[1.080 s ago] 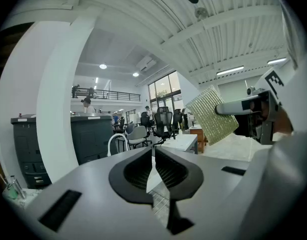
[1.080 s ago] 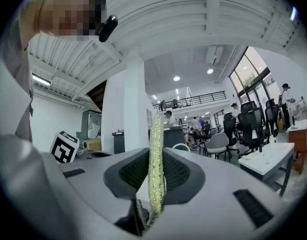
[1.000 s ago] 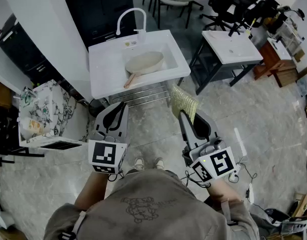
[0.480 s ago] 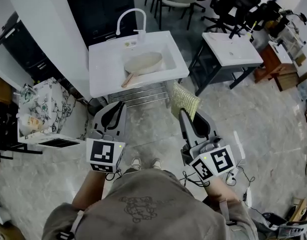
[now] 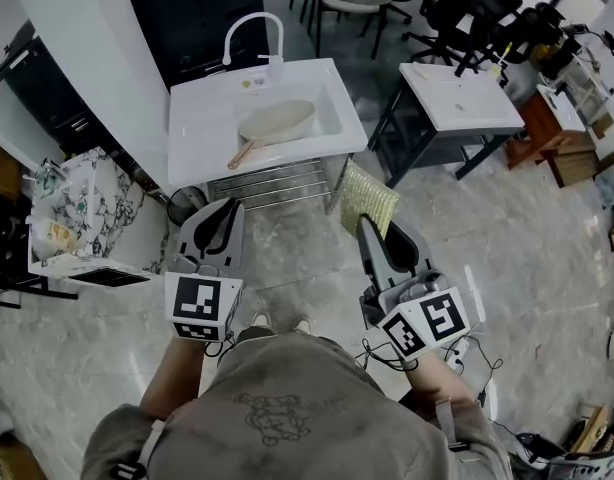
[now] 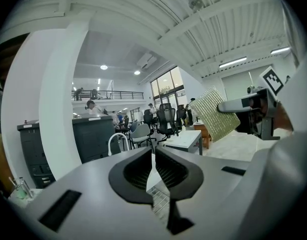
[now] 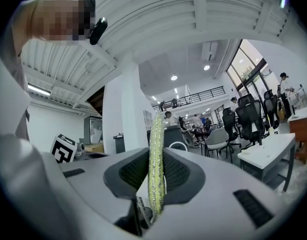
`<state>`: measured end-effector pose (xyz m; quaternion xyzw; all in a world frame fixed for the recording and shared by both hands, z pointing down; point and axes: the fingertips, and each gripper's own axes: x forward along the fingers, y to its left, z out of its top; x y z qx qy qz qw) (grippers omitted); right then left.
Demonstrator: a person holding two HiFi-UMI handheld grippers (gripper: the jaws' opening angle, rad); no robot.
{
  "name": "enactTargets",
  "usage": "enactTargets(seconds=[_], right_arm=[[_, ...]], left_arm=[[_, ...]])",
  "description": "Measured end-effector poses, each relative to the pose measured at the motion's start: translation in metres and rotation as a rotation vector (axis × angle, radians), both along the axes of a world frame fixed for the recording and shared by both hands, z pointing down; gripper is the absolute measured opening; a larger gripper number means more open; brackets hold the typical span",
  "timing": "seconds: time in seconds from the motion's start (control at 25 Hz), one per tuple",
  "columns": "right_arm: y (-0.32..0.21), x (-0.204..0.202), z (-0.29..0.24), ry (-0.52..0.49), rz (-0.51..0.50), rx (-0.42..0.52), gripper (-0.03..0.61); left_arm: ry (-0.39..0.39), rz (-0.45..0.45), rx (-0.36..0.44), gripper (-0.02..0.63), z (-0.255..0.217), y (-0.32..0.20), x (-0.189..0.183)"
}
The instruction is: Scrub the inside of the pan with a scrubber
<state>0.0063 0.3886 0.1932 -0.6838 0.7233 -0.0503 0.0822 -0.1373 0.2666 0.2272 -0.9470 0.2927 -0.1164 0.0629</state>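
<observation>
Right claw (image 5: 366,225): closed on a yellow-green mesh scrubber pad (image 5: 368,200), clamped at its lower edge. That edge is hidden between the pads, and the rest stands up past the tips; the right gripper view shows the pad edge-on as a thin strip. Left claw (image 5: 230,206): jaws drawn together, nothing between them. Both claws hang side by side over the stone-tile floor (image 5: 297,258), well apart from the white sink surface (image 5: 202,133) ahead. Beige round pan (image 5: 277,121): lies in the sink basin, open side up, its wooden handle (image 5: 241,154) angled toward the near left; what is on its inside is too small to tell. White curved faucet (image 5: 249,28): at the basin's far edge. In the left gripper view the basin is hidden behind the claw's body.
</observation>
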Motion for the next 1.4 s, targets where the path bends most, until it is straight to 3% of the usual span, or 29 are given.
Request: enactTargets(seconds=[0.72, 1.4], right_arm=[[-0.001, 0.038, 0.014, -0.007, -0.055, 0.019, 0.077], [-0.109, 0.049, 0.040, -0.013, -0.103, -0.038, 0.077]], left_arm=[[-0.020, -0.074, 0.022, 0.032, 0.012, -0.001, 0.024], [-0.082, -0.078, -0.044, 0.032, 0.050, -0.088, 0.035]])
